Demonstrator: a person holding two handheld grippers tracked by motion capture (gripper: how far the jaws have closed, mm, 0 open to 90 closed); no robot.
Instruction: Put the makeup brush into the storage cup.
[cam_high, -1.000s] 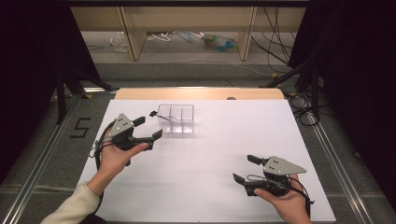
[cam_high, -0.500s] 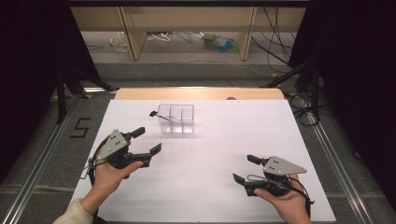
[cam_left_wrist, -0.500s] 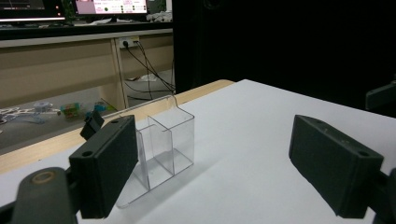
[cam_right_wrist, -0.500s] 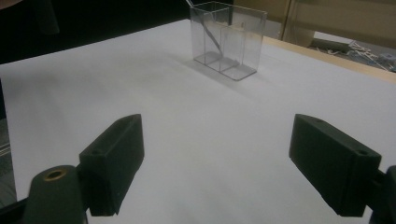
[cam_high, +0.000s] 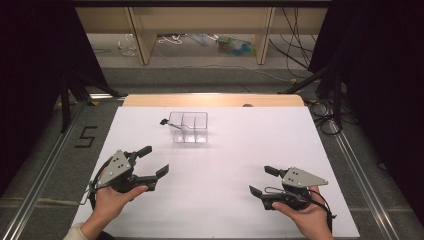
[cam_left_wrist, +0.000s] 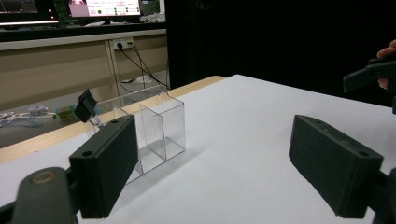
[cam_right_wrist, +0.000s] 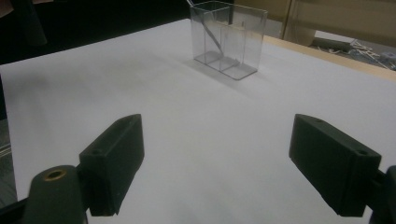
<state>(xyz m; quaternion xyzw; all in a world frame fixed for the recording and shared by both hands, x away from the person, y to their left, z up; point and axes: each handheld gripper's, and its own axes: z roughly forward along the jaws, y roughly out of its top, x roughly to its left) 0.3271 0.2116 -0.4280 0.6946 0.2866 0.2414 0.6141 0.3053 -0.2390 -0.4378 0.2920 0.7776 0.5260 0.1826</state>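
Left gripper (cam_high: 150, 162) has drawn back from the clear plastic divided box (cam_high: 189, 127) toward lower left of the high view; fingers spread wide, holding nothing. Likely a release just completed: the small black binder clip (cam_high: 164, 121) sits at the box's left rim, upper centre of the white surface (cam_high: 225, 170). Right gripper (cam_high: 263, 181) unchanged at lower right, fingers open, empty. Box well apart from both.
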